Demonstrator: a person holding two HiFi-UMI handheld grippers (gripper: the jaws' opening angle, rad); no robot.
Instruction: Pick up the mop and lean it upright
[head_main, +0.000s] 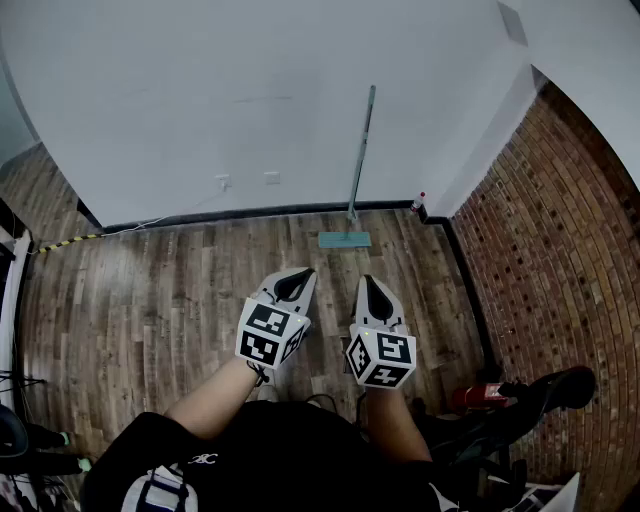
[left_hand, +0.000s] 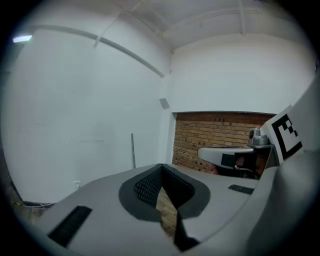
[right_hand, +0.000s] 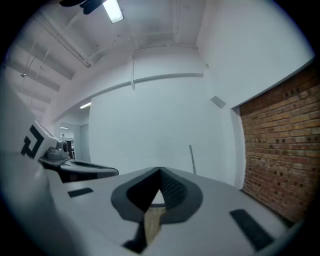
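Observation:
The mop stands upright against the white wall, its grey handle (head_main: 360, 150) leaning on the wall and its flat teal head (head_main: 345, 240) on the wooden floor. The handle also shows as a thin pole in the left gripper view (left_hand: 133, 150) and the right gripper view (right_hand: 192, 159). My left gripper (head_main: 296, 275) and right gripper (head_main: 370, 285) hang side by side close to my body, well short of the mop and pointing toward it. Both are shut with nothing between the jaws (left_hand: 162, 167) (right_hand: 160, 171).
A brick wall (head_main: 560, 230) runs along the right side. A small bottle (head_main: 418, 204) stands in the corner beside the mop. Wall outlets (head_main: 222, 182) and a striped cable (head_main: 60, 243) lie at the left. A black chair and a red object (head_main: 470, 397) sit at my lower right.

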